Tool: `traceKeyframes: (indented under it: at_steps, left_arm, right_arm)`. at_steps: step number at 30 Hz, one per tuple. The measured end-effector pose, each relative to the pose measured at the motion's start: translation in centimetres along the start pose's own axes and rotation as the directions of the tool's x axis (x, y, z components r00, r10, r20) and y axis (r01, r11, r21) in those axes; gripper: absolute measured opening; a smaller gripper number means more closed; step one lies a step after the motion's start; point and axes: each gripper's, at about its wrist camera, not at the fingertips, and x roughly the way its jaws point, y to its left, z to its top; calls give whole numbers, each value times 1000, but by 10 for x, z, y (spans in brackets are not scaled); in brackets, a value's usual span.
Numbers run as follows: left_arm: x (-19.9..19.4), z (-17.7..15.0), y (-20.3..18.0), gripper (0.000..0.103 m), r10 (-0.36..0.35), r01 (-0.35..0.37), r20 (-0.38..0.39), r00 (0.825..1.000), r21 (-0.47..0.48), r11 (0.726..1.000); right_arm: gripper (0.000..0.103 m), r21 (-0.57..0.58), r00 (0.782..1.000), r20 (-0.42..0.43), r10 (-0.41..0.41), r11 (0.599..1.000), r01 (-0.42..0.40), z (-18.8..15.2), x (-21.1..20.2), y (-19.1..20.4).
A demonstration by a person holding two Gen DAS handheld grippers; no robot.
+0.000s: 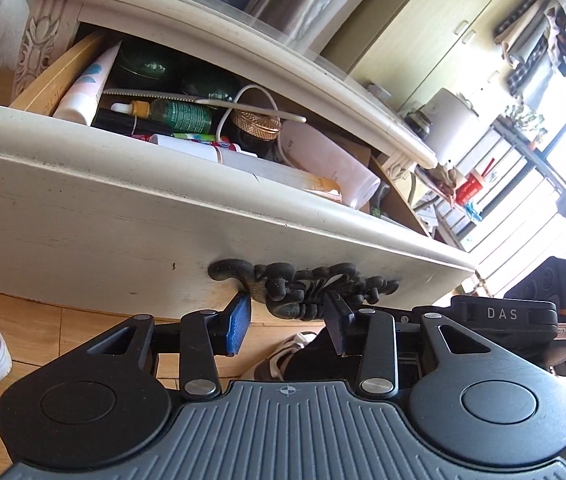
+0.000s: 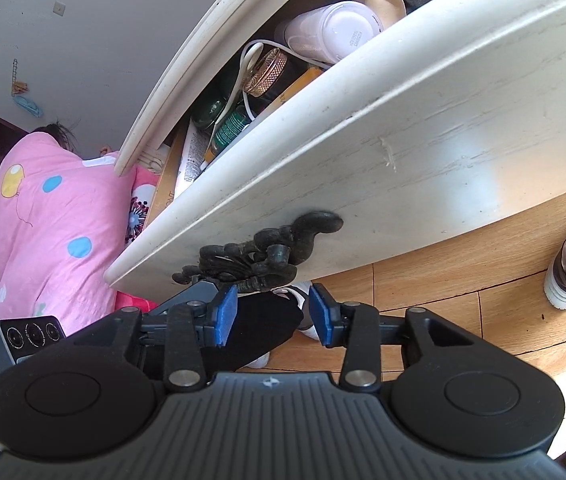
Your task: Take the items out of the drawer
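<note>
The white drawer (image 1: 103,216) stands pulled open, with a black ornate handle (image 1: 303,284) on its front. It holds a pink-white tube (image 1: 87,84), a green dropper bottle (image 1: 175,114), a gold-lidded jar (image 1: 257,124), a white cable (image 1: 251,92), a pale pink bottle (image 1: 331,160) and a white tube (image 1: 251,160). My left gripper (image 1: 289,326) is open, its blue pads on either side of the handle's lower part. My right gripper (image 2: 273,314) is open just below the handle (image 2: 263,256) of the drawer (image 2: 423,128). Both are empty.
The dresser top (image 1: 211,28) overhangs the drawer closely. A person under a pink quilt (image 2: 51,224) lies beside the dresser. Wooden floor (image 2: 463,280) lies below, with feet in white shoes (image 2: 563,280). Cupboards (image 1: 423,36) and a bright window (image 1: 555,208) are at right.
</note>
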Motion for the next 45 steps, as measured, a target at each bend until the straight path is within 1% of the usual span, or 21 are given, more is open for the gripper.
traceKeyframes:
  at_steps: [4, 12, 15, 18, 25, 30, 33, 38, 45]
  left_arm:
    - [2, -1, -2, 42, -2, 3, -15, 1000, 22, 1000]
    - [4, -3, -1, 41, -14, 15, -27, 1000, 45, 999]
    - [3, -4, -1, 40, -36, 38, -29, 999, 55, 998]
    - [3, -4, -4, 40, -33, 35, -30, 999, 78, 996]
    - [-4, -3, 1, 40, -59, 60, -22, 998, 45, 997]
    - [-5, -1, 10, 38, -62, 62, -14, 998, -6, 998]
    - [-1, 1, 11, 32, -51, 50, -20, 999, -24, 998]
    - [6, -1, 9, 25, -68, 67, -33, 997, -41, 997]
    - [9, -1, 13, 20, -74, 71, -33, 997, -86, 994]
  right_arm:
    - [42, 18, 1000, 4, 11, 1000, -11, 4, 3, -4]
    - [31, 72, 997, 1, 71, 995, -71, 8, 10, -11]
    - [30, 59, 997, -6, 72, 996, -72, 8, 9, -10]
    - [28, 49, 997, -16, 74, 996, -73, 8, 7, -9]
    - [28, 44, 995, -37, 92, 995, -91, 5, 2, -11]
    - [28, 58, 994, -38, 106, 993, -103, 4, -2, -15]
    - [28, 59, 993, -39, 109, 993, -106, 3, -5, -16]
    - [29, 54, 992, -37, 118, 992, -116, 1, -9, -18]
    - [28, 68, 991, -27, 134, 989, -132, 1, -12, -20]
